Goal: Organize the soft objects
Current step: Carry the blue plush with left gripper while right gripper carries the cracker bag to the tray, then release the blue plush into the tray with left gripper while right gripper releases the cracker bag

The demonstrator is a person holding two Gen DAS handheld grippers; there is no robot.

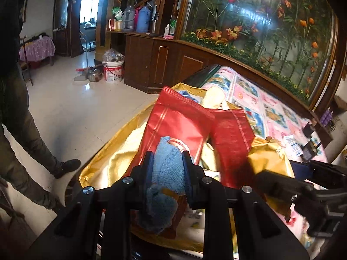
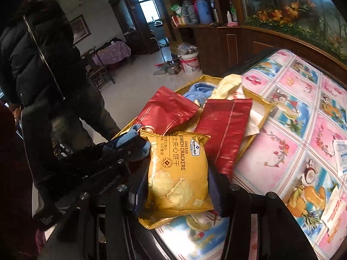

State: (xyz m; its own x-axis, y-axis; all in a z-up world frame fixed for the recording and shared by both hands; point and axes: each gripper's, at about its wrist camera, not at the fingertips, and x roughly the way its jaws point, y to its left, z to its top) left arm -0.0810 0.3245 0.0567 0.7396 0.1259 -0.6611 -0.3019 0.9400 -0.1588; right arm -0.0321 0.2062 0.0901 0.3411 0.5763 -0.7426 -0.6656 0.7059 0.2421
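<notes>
At the left edge of the left wrist view a person (image 1: 19,99) in dark clothes stands on the pale floor. In the lower middle, the left claw (image 1: 168,166) is pinched tight on a blue cloth (image 1: 167,169), held above a gold tray (image 1: 104,162) that carries two red pouches (image 1: 175,117) and pale cloths. The flowered table (image 1: 271,108) runs to the right. In the right wrist view, the left claw shows at centre left with the cloth; lower centre, the right claw (image 2: 176,191) grips a yellow cracker packet (image 2: 177,173) by its sides, just in front of the tray's near corner, over the table edge.
</notes>
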